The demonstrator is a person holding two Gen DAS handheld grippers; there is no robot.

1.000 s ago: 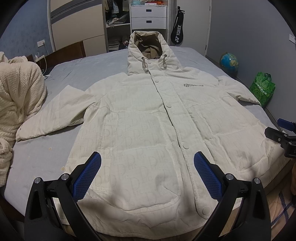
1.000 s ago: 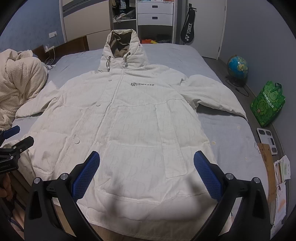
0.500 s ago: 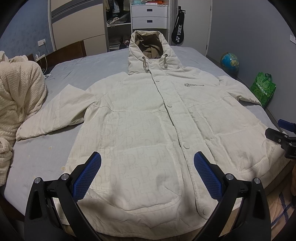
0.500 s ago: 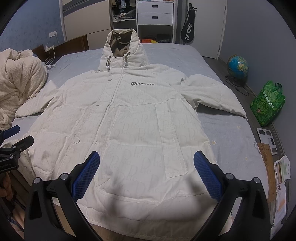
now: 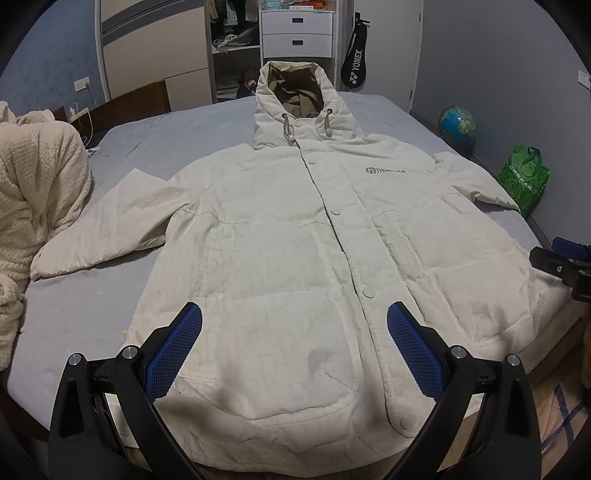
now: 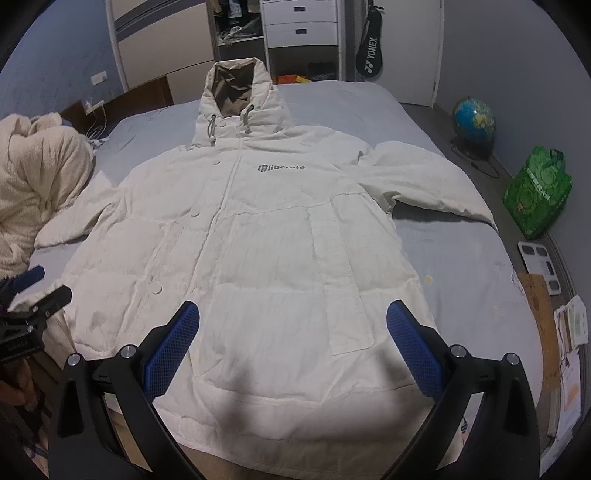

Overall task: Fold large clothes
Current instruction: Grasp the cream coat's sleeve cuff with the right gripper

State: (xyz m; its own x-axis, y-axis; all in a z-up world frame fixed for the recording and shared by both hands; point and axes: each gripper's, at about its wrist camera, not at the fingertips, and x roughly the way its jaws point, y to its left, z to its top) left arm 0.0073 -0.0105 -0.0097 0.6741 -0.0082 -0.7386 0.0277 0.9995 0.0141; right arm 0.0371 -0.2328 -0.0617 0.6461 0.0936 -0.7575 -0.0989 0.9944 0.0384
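A large cream hooded coat (image 5: 295, 258) (image 6: 266, 251) lies flat and face up on the grey bed (image 5: 155, 140), hood towards the far end, both sleeves spread outwards. Its front is buttoned, with a grey logo on the chest. My left gripper (image 5: 294, 347) hovers open above the hem near the coat's left half, nothing between its blue pads. My right gripper (image 6: 293, 347) hovers open above the hem on the coat's right half, likewise empty. Each gripper shows at the edge of the other's view: the right gripper (image 5: 565, 262) and the left gripper (image 6: 33, 295).
A cream knitted blanket (image 5: 37, 192) is heaped on the bed's left side. On the floor to the right stand a globe (image 6: 474, 120), a green bag (image 6: 539, 195) and a scale (image 6: 541, 266). Drawers (image 5: 297, 33) and a racket bag (image 5: 354, 62) line the far wall.
Both grippers have drifted very slightly; the coat and everything else stay as they were.
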